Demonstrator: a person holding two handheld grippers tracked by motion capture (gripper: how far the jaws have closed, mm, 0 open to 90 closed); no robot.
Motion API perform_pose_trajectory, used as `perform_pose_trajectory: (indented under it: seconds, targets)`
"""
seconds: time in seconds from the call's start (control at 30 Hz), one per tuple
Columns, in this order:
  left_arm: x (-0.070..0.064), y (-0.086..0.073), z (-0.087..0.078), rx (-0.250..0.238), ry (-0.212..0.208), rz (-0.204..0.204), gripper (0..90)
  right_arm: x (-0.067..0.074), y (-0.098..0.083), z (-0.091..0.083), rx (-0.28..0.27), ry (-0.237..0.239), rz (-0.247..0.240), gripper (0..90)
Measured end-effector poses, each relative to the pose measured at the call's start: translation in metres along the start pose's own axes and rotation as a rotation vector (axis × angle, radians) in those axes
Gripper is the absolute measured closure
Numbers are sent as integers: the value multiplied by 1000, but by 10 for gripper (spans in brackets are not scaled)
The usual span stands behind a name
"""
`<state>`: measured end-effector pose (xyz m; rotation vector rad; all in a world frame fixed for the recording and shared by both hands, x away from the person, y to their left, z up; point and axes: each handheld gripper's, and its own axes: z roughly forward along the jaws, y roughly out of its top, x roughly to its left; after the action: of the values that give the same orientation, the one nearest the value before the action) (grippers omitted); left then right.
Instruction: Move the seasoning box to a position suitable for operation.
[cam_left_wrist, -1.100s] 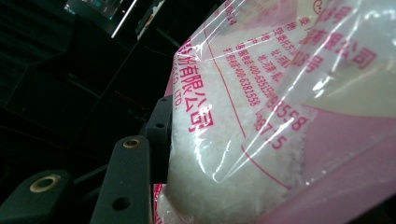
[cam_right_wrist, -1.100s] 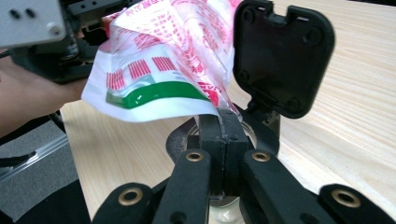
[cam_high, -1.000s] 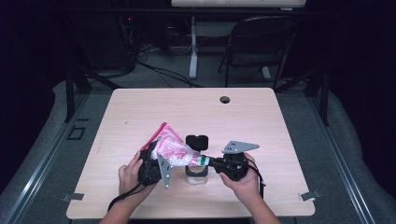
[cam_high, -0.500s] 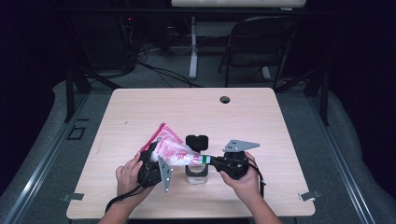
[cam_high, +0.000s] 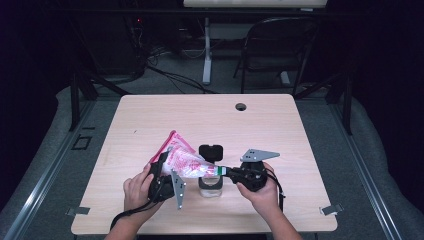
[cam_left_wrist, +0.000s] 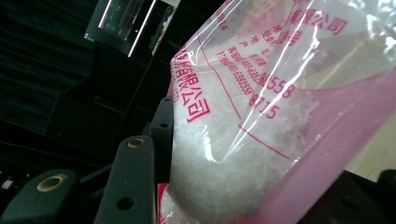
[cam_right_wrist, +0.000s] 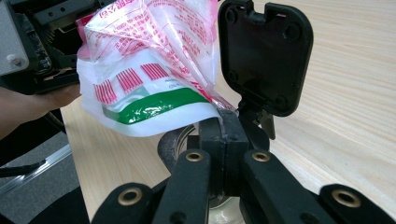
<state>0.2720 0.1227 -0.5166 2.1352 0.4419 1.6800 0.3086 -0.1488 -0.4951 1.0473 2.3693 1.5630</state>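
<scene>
A clear and pink plastic bag (cam_high: 185, 162) of white granules is held tilted above a small glass jar (cam_high: 210, 186), whose black flip lid (cam_high: 210, 151) stands open. My left gripper (cam_high: 164, 167) is shut on the fat upper body of the bag (cam_left_wrist: 261, 116), with one black finger (cam_left_wrist: 133, 177) pressed against its side. My right gripper (cam_high: 223, 171) is shut on the bag's low corner. In the right gripper view the jaws (cam_right_wrist: 223, 128) meet on the plastic just over the jar's rim (cam_right_wrist: 175, 137), beside the lid (cam_right_wrist: 264, 56). The green-striped end of the bag (cam_right_wrist: 140, 70) hangs there.
The light wooden table (cam_high: 280, 130) has a round cable hole (cam_high: 241, 106) near its far edge. A dark chair (cam_high: 280, 45) and cables stand on the floor behind it. Both of the person's hands rest near the table's front edge.
</scene>
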Motion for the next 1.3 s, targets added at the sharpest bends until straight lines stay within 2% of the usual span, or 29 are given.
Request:
perform_pose_trajectory:
  seconds: [0.2,0.43,0.7,0.93,1.07,1.3]
  targets:
    - [0,0,-1,-3,-1,5,604,0,-1,0,14,8,-10,808]
    - [-1,2,-2,-5,8,17,606,1,-2,1,20,5,-19,770]
    - [-2,5,-4,-2,25,55,606,3,-4,1,28,-8,-26,818]
    - [-1,6,-4,-8,30,64,606,3,-6,2,34,-3,-29,867]
    - [0,7,-5,1,32,88,606,3,-7,3,35,7,-24,884]
    - [1,8,-5,2,34,93,606,3,-7,3,41,9,-26,890]
